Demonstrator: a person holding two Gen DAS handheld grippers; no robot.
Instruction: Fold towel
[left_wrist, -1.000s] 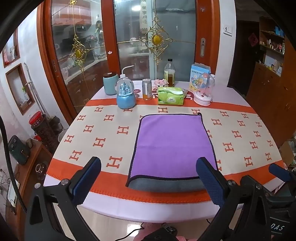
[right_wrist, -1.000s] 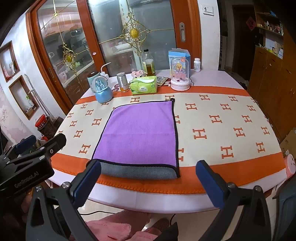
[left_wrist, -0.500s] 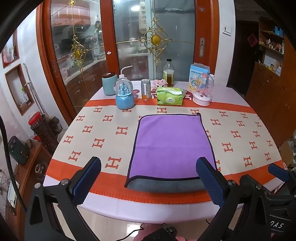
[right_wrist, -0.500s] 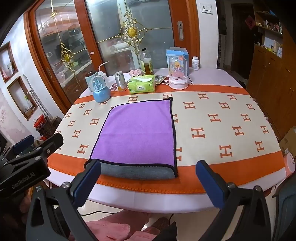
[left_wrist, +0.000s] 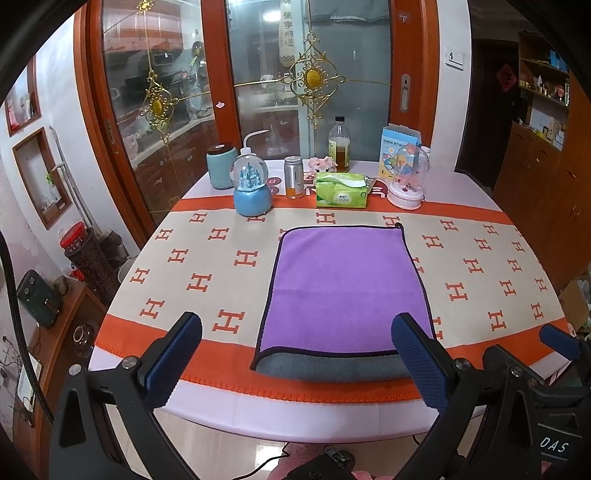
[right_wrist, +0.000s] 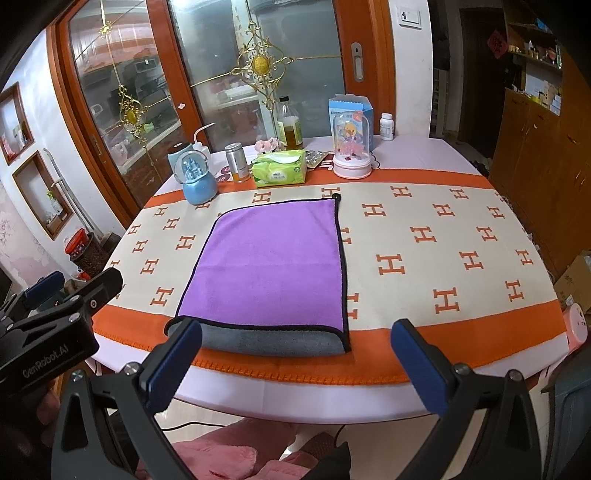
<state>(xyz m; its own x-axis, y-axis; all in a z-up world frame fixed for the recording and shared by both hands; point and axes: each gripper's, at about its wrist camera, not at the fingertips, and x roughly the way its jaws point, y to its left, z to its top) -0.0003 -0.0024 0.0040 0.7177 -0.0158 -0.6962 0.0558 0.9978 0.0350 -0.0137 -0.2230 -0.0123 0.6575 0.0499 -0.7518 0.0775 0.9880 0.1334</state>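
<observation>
The purple towel (left_wrist: 347, 288) lay folded on the worktop (left_wrist: 207, 266), its grey underside showing along the near edge, above the orange border of the H-patterned cloth. The left tool (left_wrist: 295, 365) hung just off the worktop's near edge with its 2 blue fingers (left_wrist: 173, 358) spread wide, gripping nothing. The right tool (right_wrist: 295, 365) hung beside it, equally wide apart and clear of the towel. Behind the towel stood a snow globe (left_wrist: 252, 184), a green tissue pack (left_wrist: 341, 190) and an oil bottle (left_wrist: 339, 146).
</observation>
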